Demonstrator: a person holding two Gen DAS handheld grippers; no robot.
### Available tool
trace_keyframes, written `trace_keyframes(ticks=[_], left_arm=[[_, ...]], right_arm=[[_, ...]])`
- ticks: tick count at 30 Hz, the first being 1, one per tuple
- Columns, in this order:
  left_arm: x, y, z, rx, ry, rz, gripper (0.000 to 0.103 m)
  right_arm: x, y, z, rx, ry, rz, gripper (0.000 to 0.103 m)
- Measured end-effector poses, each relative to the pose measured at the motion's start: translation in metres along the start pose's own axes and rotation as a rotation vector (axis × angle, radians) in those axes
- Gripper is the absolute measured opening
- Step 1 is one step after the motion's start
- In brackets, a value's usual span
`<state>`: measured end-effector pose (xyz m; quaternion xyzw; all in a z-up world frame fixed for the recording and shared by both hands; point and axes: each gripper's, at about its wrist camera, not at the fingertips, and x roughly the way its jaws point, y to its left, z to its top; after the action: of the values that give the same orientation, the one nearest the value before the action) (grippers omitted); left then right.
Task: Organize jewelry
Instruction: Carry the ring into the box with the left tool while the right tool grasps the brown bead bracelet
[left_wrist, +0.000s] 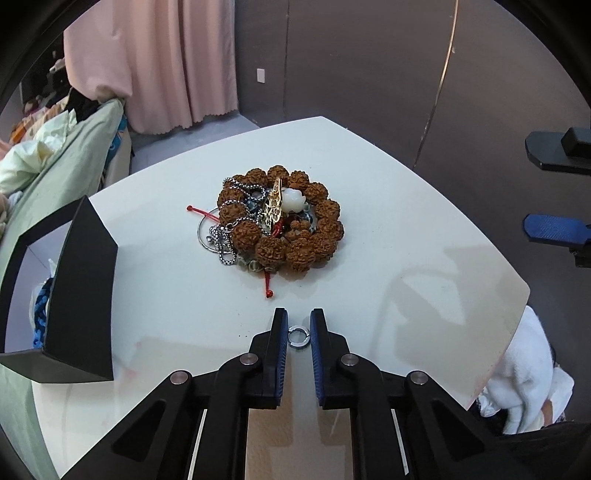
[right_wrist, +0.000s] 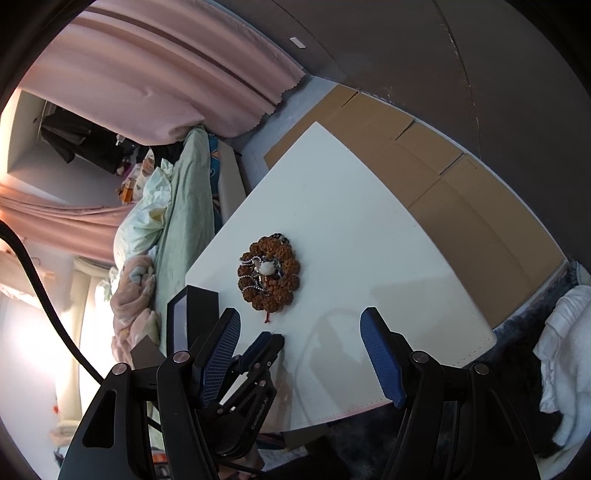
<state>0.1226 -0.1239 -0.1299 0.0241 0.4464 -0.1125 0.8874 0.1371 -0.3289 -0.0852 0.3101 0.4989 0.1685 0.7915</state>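
A pile of jewelry lies mid-table: a ring of big brown beads, silver chains, a gold pendant, a white stone and red cord. It also shows in the right wrist view. A small silver ring lies on the white table between the fingers of my left gripper, whose jaws stand narrowly apart around it without clearly touching. My right gripper is wide open and empty, above the table's near edge. The left gripper is visible beneath it.
An open black jewelry box with a blue braided item inside stands at the table's left edge; it also shows in the right wrist view. A bed with green bedding lies left. Flat cardboard lies beyond the table.
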Motion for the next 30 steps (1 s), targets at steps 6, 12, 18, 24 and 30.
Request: trace_keyframes(ticks=[6,12,18,24,30], left_arm=[[-0.005,0.003,0.001,-0.02,-0.001,-0.013,0.013],[-0.023,0.018,0.006,-0.065,-0.035,-0.025,0.013],[-0.055,0.041,0.009,-0.129,-0.1,-0.025,0.013],[-0.074,0.069,0.016,-0.19,-0.141,-0.015,0.013],[-0.085,0.098,0.026,-0.242,-0.177,-0.001,0.013]], right_arm=[[0.006,0.004,0.0,-0.01,0.01,-0.005,0.068],[0.013,0.01,-0.002,-0.027,0.02,0.005,0.068],[0.028,0.015,-0.002,-0.028,0.029,0.008,0.068],[0.046,0.026,0.0,-0.044,0.025,-0.013,0.058],[0.072,0.031,0.007,-0.039,0.047,-0.042,0.048]])
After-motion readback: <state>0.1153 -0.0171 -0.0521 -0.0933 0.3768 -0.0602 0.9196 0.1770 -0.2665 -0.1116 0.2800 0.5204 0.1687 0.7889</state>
